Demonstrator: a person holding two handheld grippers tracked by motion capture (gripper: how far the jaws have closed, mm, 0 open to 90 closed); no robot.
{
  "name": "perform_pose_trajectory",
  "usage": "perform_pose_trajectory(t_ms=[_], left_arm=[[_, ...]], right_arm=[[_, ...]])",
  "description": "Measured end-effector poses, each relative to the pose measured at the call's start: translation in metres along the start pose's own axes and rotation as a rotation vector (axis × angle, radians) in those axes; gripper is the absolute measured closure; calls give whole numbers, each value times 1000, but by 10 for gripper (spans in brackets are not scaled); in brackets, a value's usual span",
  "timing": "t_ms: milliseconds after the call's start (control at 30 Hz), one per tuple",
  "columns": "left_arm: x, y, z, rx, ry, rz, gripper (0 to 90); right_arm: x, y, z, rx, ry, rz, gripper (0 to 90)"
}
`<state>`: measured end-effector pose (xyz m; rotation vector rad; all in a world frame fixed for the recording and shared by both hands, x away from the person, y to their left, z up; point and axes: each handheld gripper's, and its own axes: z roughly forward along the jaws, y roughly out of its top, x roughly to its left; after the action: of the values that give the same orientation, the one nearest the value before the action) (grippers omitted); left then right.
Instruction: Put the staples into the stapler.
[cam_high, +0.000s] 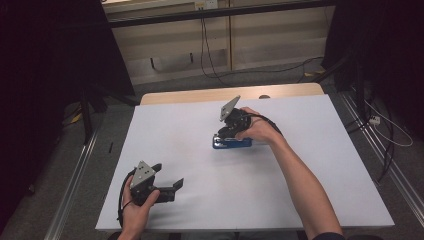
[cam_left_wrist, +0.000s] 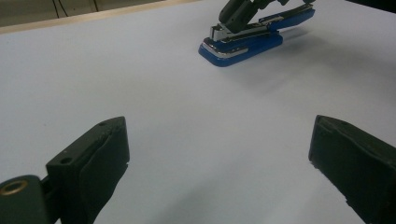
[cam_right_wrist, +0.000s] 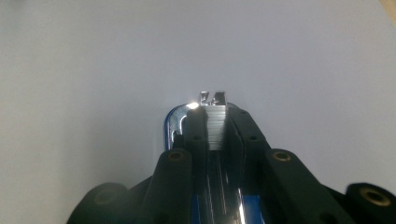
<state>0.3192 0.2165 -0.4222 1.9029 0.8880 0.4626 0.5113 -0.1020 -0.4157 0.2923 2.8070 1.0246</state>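
A blue stapler (cam_high: 235, 144) with a chrome top lies flat near the middle of the white table (cam_high: 310, 165). My right gripper (cam_high: 225, 134) comes down on it from behind, and a hand holds it. In the right gripper view its jaws (cam_right_wrist: 215, 116) stand close together, pressing both sides of the stapler's metal staple channel (cam_right_wrist: 215, 128). My left gripper (cam_high: 169, 175) rests near the table's front left, open, with nothing between its jaws (cam_left_wrist: 219, 140). From there the stapler (cam_left_wrist: 243, 44) is far ahead, with the right gripper (cam_left_wrist: 236, 16) on its top.
A wooden strip (cam_high: 200, 95) borders the table's far edge. Cables (cam_high: 210, 60) hang and run on the floor behind. Metal rails (cam_high: 75, 175) flank both sides of the table. White surface stretches between the two grippers.
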Motion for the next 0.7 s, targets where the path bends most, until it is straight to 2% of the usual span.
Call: perform_pose_trajectory(t_ms=[700], left_arm=[[0, 0, 0, 4, -2, 4, 53]], right_arm=[[1, 2, 3, -22, -13, 17, 774]])
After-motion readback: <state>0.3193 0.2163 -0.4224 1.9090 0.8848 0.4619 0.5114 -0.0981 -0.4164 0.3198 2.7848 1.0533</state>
